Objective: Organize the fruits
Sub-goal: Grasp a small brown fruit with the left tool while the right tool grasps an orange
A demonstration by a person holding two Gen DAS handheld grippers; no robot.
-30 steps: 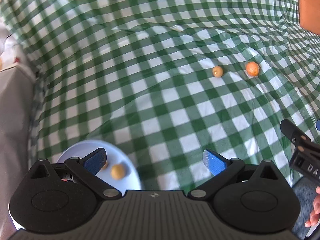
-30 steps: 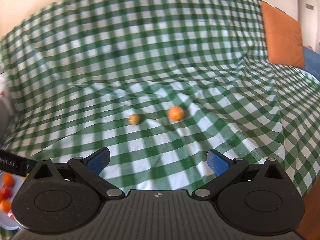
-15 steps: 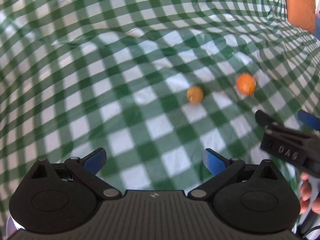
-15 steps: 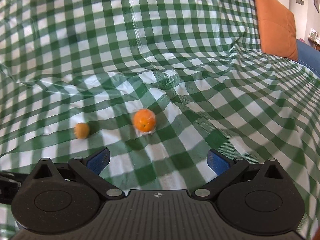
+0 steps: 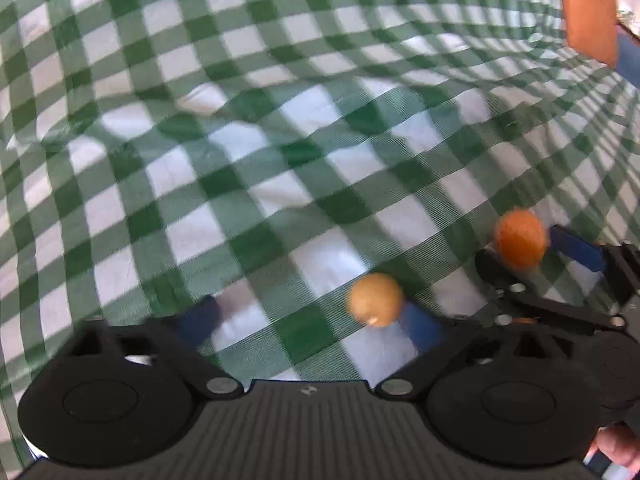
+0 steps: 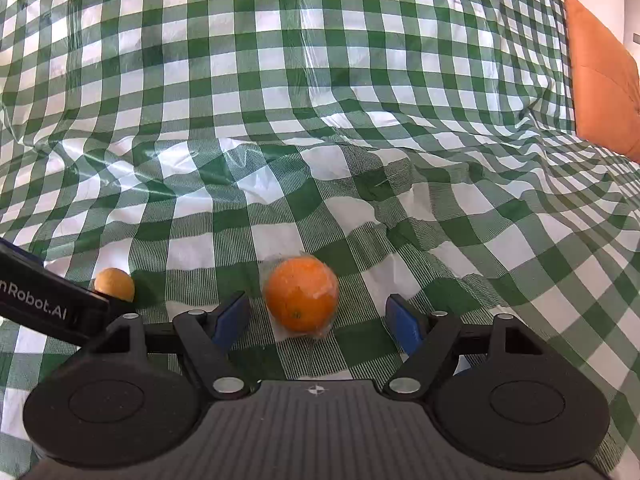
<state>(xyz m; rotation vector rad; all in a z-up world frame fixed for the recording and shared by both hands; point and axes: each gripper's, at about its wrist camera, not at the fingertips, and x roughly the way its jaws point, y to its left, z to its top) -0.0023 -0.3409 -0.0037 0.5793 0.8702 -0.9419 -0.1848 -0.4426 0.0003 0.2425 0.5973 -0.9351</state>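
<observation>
Two fruits lie on a surface covered by a wrinkled green-and-white checked cloth. The landmark is the orange, the larger of the two, which seems to be wrapped in a thin clear film. It rests on the cloth between the blue pads of the right hand-held gripper, whose fingers are spread wide on either side of it, neither pad touching it.

Near the orange, on its left in the right wrist view, sits a smaller yellow-orange fruit. The left hand-held gripper is also spread open and low over the cloth; the small fruit lies just inside its right-side pad, though that view is blurred and I cannot tell whether pad and fruit touch. In the same view the orange shows beyond the small fruit, framed by the other gripper's fingers.

Far beyond the orange, at the cloth's right edge, stands an orange cushion.
</observation>
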